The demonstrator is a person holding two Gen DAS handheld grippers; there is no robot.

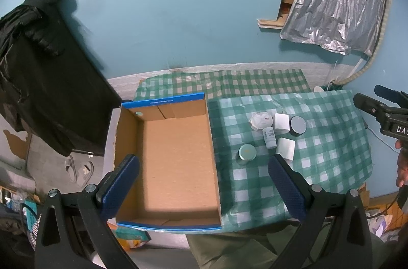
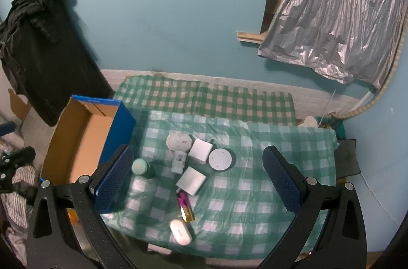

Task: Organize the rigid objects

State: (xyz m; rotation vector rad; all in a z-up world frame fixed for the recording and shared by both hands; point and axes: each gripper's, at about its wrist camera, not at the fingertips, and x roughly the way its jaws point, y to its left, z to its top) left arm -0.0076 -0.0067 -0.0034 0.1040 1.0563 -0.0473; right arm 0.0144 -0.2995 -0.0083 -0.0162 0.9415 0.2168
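Open cardboard box (image 1: 176, 162) at table's left, long axis running toward the wall. Beside it, perhaps 8 small items, pink-gold tube (image 2: 185, 206) lengthwise. Left gripper (image 1: 204, 188) and right gripper (image 2: 197, 181) spread wide, empty.

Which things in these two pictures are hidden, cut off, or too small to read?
- Left wrist view: the pink tube and white oval case do not show here; the right finger blocks that part of the cloth.
- Both views: the print on the small bottle is too small to read.
- Right wrist view: the near part of the box floor is behind the left finger.
- Left wrist view: the other gripper is cut by the edge.
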